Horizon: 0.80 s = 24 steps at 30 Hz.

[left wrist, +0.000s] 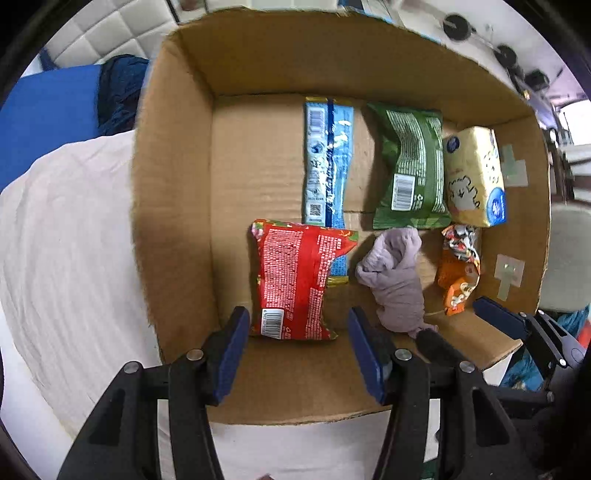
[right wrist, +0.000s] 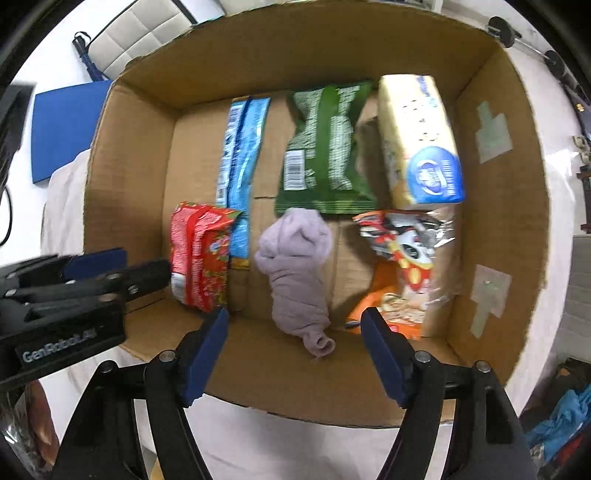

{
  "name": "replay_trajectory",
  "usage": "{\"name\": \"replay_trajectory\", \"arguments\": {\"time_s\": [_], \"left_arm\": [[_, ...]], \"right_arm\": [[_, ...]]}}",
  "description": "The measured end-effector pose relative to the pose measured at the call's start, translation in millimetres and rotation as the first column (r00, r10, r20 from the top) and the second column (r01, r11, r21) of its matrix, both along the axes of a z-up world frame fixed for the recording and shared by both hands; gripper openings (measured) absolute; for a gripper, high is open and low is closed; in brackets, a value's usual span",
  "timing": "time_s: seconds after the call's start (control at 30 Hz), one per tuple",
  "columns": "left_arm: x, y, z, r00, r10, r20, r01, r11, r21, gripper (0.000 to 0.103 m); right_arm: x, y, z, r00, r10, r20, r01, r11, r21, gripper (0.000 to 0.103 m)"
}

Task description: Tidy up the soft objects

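An open cardboard box [left wrist: 173,206] [right wrist: 125,177] holds a red snack pack [left wrist: 295,280] [right wrist: 199,254], a blue wrapper [left wrist: 327,155] [right wrist: 240,158], a green bag [left wrist: 410,166] [right wrist: 325,147], a yellow tissue pack [left wrist: 474,173] [right wrist: 417,140], a rolled mauve sock [left wrist: 397,280] [right wrist: 297,269] and an orange snack bag [left wrist: 460,269] [right wrist: 399,273]. My left gripper [left wrist: 299,350] is open and empty above the red pack's near end. My right gripper [right wrist: 295,354] is open and empty above the sock's near end. The left gripper also shows at the left in the right wrist view [right wrist: 110,269].
The box sits on a white cloth-covered surface [left wrist: 62,236]. A blue pad [left wrist: 48,114] [right wrist: 66,125] and a white quilted cushion [left wrist: 110,29] lie beyond the box. Blue cloth [right wrist: 561,424] lies at the right. The right gripper's fingers [left wrist: 498,317] reach into the left wrist view.
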<state>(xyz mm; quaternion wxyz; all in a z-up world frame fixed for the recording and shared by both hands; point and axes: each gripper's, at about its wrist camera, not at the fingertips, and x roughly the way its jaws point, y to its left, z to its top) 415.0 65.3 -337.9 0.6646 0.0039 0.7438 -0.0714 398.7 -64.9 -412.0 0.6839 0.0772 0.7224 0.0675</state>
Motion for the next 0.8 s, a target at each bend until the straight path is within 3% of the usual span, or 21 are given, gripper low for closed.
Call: {"name": "replay_trajectory", "arguments": {"time_s": [0.03,0.1,0.23,0.33,0.4,0.6,0.8], "left_arm": [[-4.3,1.4,3.4,1.0,0.011,0.018,-0.011,1.0,-0.006,0.053],[-12.4,2.2,11.9,0.997,0.026,0.068,-0.025,1.0,-0.013,0.064],[-20.4,-0.4,31.6,0.989,0.029,0.144,-0.027,1.0,-0.01,0.07],[-28.0,0.0,41.8,0.984,0.036,0.177,-0.033,0.999,-0.018,0.088],[-31.4,1.5,46.4,0.981,0.047,0.19,-0.043,0.999,-0.023,0.1],[-32.2,4.9,49.4,0.973,0.061,0.223,-0.059,0.998,-0.017,0.102],[-46.3,7.8,75.8,0.953,0.07,0.295,-0.07,0.997,-0.009,0.102]], "right_arm": [[-1.6,-1.9,0.7,1.0,-0.003,0.007,0.003,1.0,-0.011,0.081],[-5.8,-5.5,4.3,0.999,-0.003,0.032,0.005,0.999,-0.047,0.088],[-13.7,-8.3,14.8,0.997,0.005,0.074,0.002,0.995,-0.095,0.088],[-18.3,-11.4,21.1,0.996,0.001,0.092,0.009,0.994,-0.108,0.089],[-21.0,-13.7,23.9,0.994,-0.008,0.106,0.02,0.993,-0.114,0.103],[-32.6,-26.7,40.5,0.989,-0.051,0.14,0.071,0.988,-0.137,0.103],[-48.2,-37.6,63.1,0.981,-0.073,0.177,0.096,0.987,-0.126,0.103]]}}
